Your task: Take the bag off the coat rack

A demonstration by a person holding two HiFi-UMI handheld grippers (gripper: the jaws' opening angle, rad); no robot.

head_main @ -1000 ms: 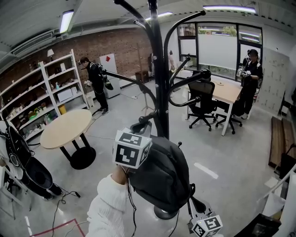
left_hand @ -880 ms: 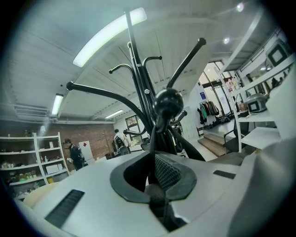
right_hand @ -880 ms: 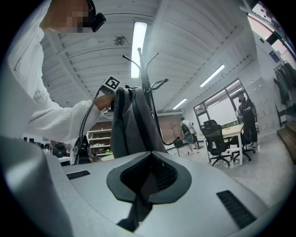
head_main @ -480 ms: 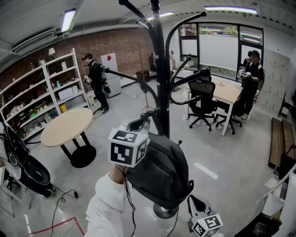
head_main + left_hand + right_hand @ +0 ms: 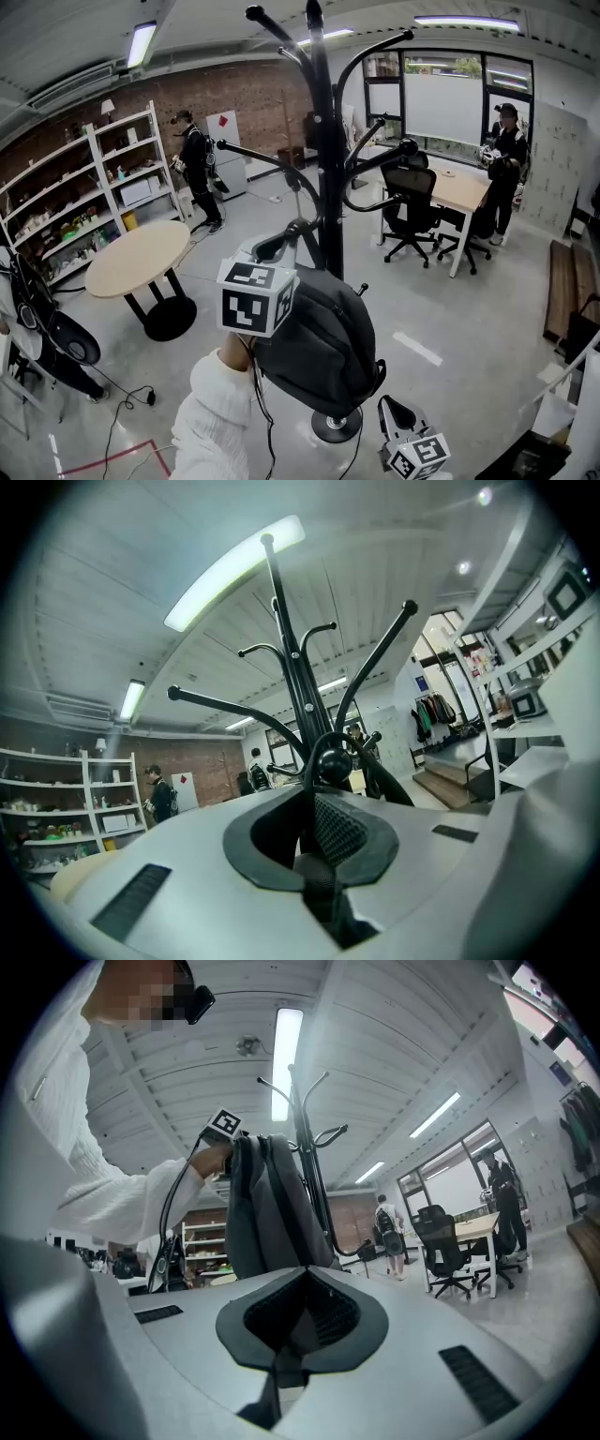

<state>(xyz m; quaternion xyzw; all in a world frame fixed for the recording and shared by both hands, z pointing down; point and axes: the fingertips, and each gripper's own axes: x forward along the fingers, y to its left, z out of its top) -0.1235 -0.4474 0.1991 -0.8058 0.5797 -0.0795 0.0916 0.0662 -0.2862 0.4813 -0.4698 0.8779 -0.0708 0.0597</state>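
Observation:
A dark grey backpack [image 5: 323, 347] hangs against the pole of a black coat rack [image 5: 325, 187]. My left gripper [image 5: 269, 253], with its marker cube, is just left of the pole and shut on the bag's top handle. In the left gripper view the handle loop [image 5: 307, 771] runs from my jaws up around a ball-tipped hook [image 5: 333, 761]. My right gripper [image 5: 397, 417] is low, to the right of the rack's base, shut with nothing in it. In the right gripper view the bag [image 5: 267, 1204] hangs ahead of the jaws, apart from them.
The rack's round base [image 5: 336, 427] stands on the grey floor under the bag. A round table [image 5: 136, 258] and white shelves [image 5: 75, 197] are at the left. A desk [image 5: 461, 187] with office chairs [image 5: 410, 211] is at the right. Two persons [image 5: 197, 169] [image 5: 502, 169] stand far off.
My left gripper has moved slightly up and to the left with the bag's handle in it, and the bag followed. The right gripper has hardly moved.

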